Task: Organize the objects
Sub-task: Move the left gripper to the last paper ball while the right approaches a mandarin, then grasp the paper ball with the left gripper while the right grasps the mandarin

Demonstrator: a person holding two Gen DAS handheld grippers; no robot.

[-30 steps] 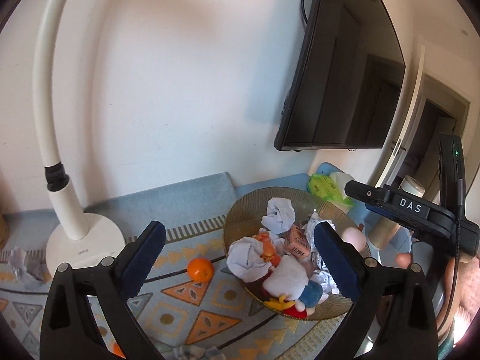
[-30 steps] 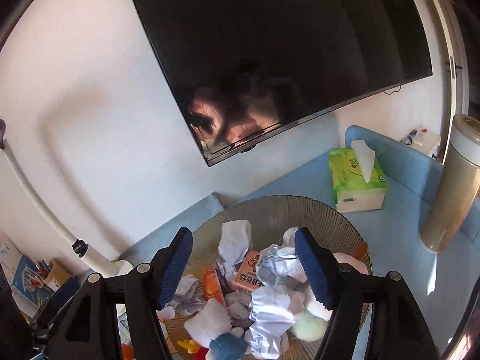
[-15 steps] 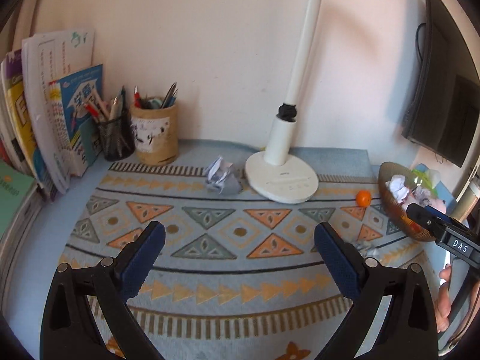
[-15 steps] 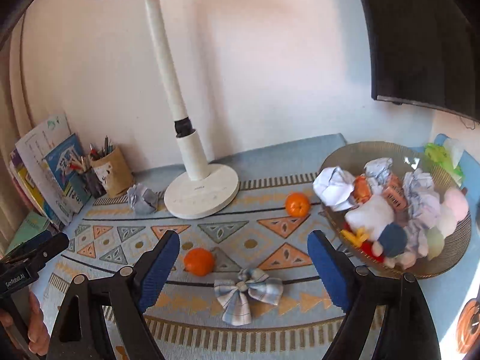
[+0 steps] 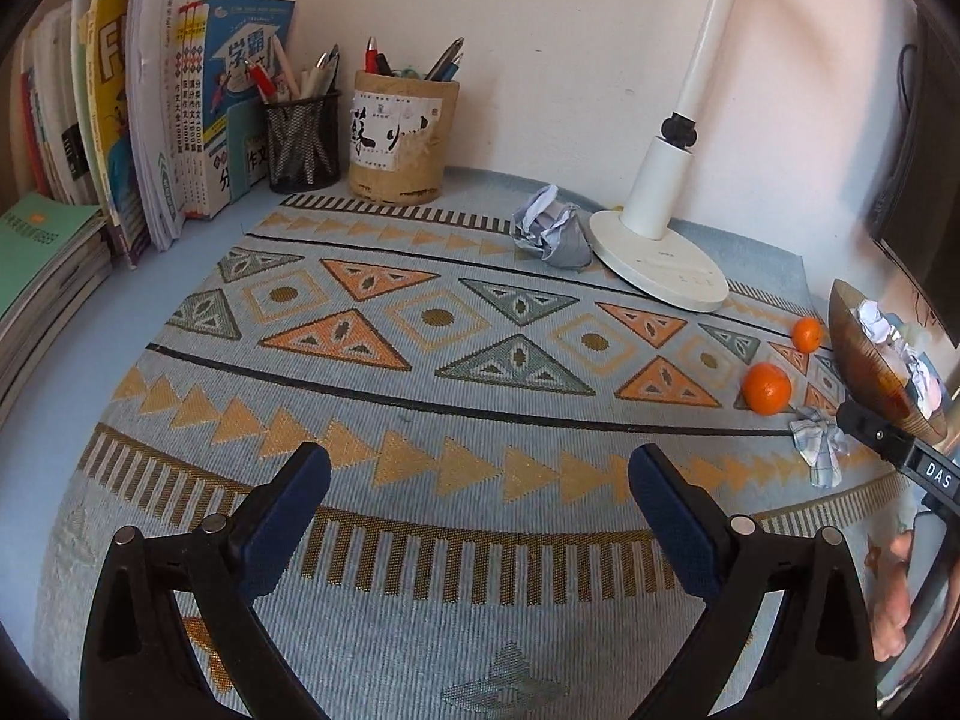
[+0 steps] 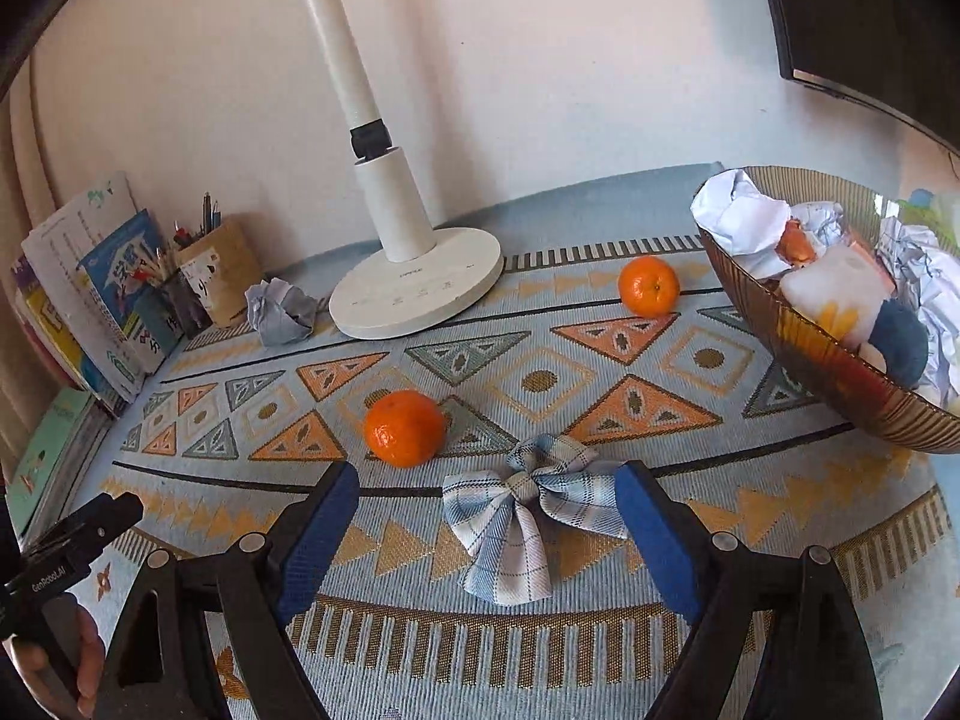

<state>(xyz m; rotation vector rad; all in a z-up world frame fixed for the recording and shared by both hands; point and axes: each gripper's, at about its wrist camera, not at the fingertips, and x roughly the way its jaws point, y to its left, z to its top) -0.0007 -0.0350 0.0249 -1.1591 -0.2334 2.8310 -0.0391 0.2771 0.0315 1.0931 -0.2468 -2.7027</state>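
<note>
My right gripper (image 6: 486, 534) is open and empty, low over the patterned mat, with a blue plaid fabric bow (image 6: 528, 510) lying between its fingers. One orange (image 6: 405, 427) sits just beyond the left finger; a second orange (image 6: 649, 286) lies farther back. A crumpled paper ball (image 6: 281, 311) rests beside the lamp base. A brown bowl (image 6: 840, 372) at the right holds crumpled paper and soft toys. My left gripper (image 5: 480, 516) is open and empty over bare mat; both oranges (image 5: 766, 388), the bow (image 5: 817, 445) and the paper ball (image 5: 552, 234) show in its view.
A white desk lamp (image 6: 414, 282) stands at the back middle. Pen holders (image 5: 396, 138) and upright books (image 5: 180, 108) line the back left, with a green notebook stack (image 5: 42, 252) at the far left. A dark screen (image 6: 870, 18) hangs at the upper right.
Both grippers have swung away from the bowl to the left and dropped low over the mat. The right gripper now straddles the plaid bow. Both stay open.
</note>
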